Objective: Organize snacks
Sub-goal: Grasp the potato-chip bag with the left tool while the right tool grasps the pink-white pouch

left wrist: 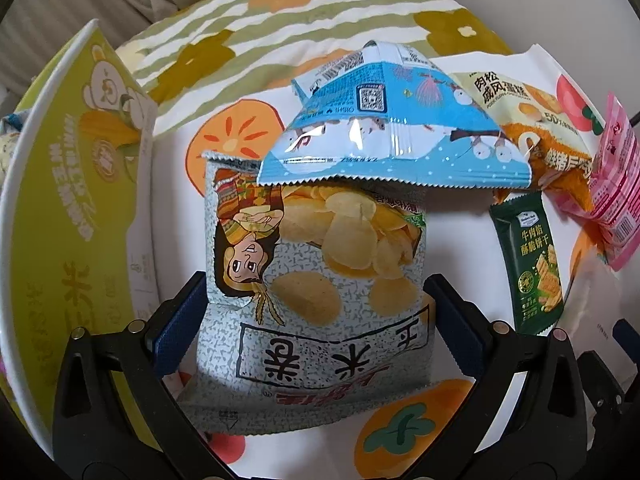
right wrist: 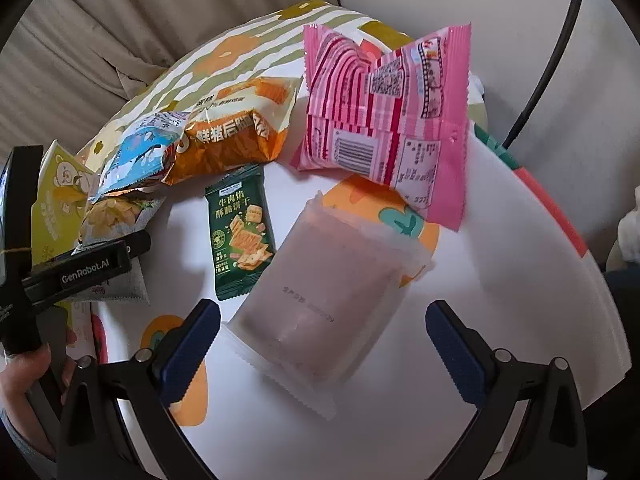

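Note:
A grey chips bag [left wrist: 312, 280] lies on the patterned tablecloth [left wrist: 404, 432], between the fingers of my left gripper [left wrist: 316, 312], which stands open with its blue pads level with the bag's sides. A blue snack packet [left wrist: 392, 136] rests on the bag's far end. In the right wrist view my right gripper [right wrist: 320, 332] is open above a translucent pinkish packet [right wrist: 320, 288] that lies flat between its fingers. Beyond it are a pink striped packet [right wrist: 392, 120], a green cracker packet [right wrist: 240, 236] and an orange bag [right wrist: 236, 140].
A yellow-green carton [left wrist: 60, 200] with a white rim stands open at the left of the chips bag. A person's hand [right wrist: 24, 372] holds the left gripper's handle. The round table's edge [right wrist: 560, 240] curves away at the right. Beige fabric [right wrist: 100, 40] fills the background.

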